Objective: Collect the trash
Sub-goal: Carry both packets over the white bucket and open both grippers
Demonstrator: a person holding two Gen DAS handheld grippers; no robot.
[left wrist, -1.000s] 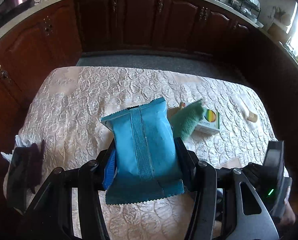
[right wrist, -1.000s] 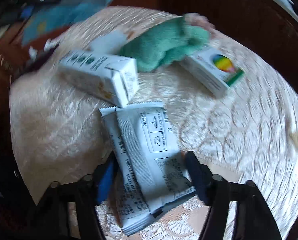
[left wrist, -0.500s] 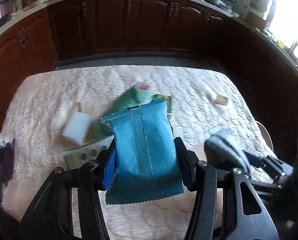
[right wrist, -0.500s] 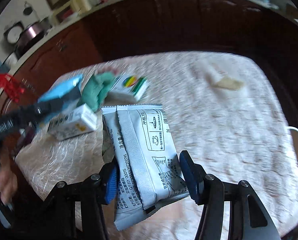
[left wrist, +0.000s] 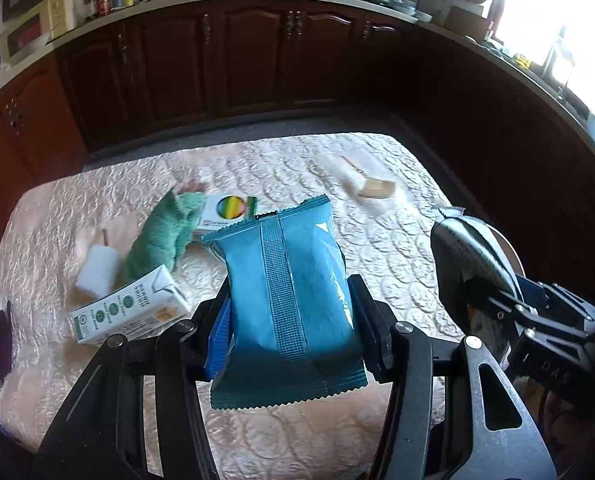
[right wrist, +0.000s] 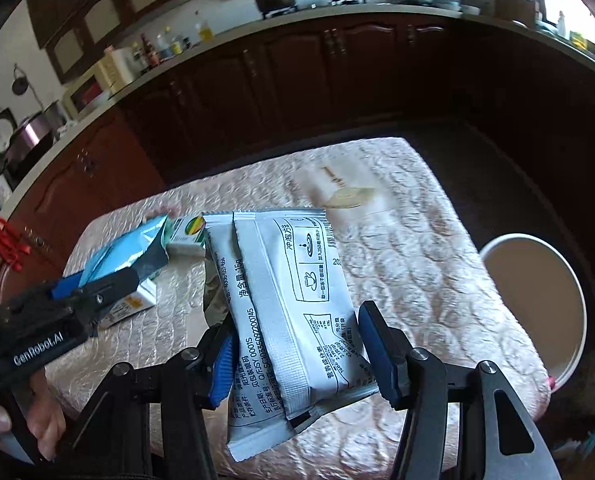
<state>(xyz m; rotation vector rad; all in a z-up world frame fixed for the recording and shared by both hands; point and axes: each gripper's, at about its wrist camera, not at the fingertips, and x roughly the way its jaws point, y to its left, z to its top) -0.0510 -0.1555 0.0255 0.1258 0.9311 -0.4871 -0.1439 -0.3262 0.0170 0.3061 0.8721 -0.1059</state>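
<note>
A blue snack packet stands upright between the pads of my left gripper, which is shut on it above the cream quilted table. My right gripper is shut on a silver printed packet, with a second silver sachet pressed against it, held above the table's right part. The left wrist view catches that silver packet side-on at the right. The right wrist view shows the left gripper and its blue packet at the left, with a hand beneath.
On the table lie a white-and-green carton, a green cloth, a small box with a rainbow disc, a white block and a beige scrap. A round white bin stands off the table's right edge. Dark cabinets ring the room.
The right gripper closed on the silver packets, lifted them off the table and rolled upright. Both hands shifted right; the blue packet stays gripped in the left one.
</note>
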